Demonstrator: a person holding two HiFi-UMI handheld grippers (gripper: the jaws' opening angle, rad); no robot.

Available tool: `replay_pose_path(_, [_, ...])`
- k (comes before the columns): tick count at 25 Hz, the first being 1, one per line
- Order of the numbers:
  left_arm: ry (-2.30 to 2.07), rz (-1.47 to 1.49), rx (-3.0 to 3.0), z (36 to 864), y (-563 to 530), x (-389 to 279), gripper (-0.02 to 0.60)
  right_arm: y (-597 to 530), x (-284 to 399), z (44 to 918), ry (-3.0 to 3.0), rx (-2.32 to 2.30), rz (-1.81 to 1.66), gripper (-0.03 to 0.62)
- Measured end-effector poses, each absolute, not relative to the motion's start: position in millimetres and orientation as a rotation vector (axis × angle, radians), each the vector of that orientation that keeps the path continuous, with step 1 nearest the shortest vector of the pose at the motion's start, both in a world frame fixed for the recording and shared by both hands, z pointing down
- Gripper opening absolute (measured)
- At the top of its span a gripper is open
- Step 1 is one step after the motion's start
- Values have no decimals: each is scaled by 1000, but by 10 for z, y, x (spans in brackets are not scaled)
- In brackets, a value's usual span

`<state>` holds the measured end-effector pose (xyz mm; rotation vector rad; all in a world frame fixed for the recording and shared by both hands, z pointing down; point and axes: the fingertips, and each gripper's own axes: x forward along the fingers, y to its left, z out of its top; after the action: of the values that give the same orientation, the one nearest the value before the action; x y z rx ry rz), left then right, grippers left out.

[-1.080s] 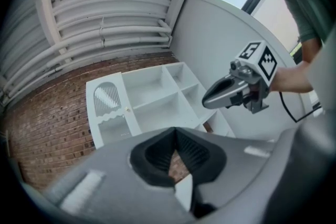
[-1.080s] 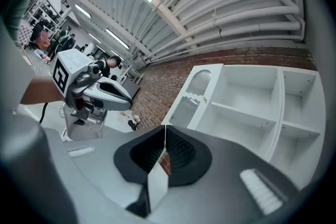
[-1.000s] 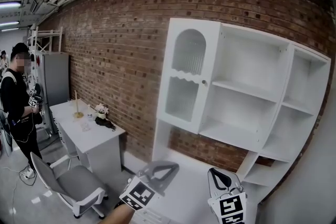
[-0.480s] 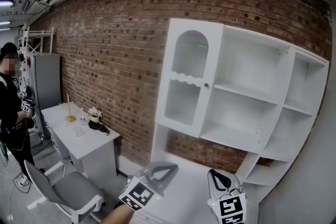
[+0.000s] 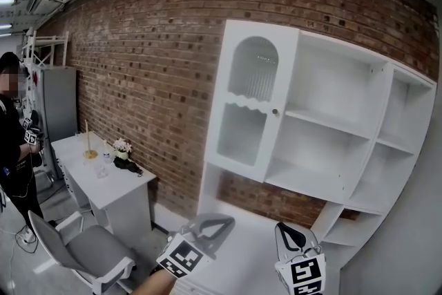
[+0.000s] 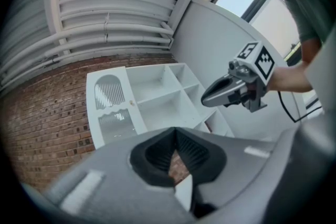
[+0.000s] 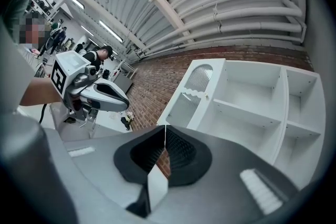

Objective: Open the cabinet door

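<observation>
Left gripper [image 5: 219, 223] and right gripper [image 5: 289, 235] ride low, well short of the shut cabinet door [image 5: 248, 103]; fingers [image 7: 157, 189] pinched together, empty, nothing to open for until the knob [image 5: 275, 112] is near.

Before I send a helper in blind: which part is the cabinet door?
Against the brick wall stands a white shelf unit. The cabinet door is its upper-left panel, the only closed front: arched ribbed window above, second pane below, small knob at its right edge.
</observation>
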<state>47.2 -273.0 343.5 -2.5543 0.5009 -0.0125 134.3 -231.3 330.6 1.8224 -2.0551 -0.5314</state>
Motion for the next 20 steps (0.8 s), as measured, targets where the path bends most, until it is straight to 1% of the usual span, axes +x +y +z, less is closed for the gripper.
replay_pose_path(9, [555, -26, -2543, 3397, -2943, 614, 2, -2554, 1501, 3272, -2098, 1783, -542, 8])
replay_pose_path(20, [632, -75, -2534, 3505, -3212, 1009, 2, -2896, 1923, 3350, -2168, 1727, -540, 8])
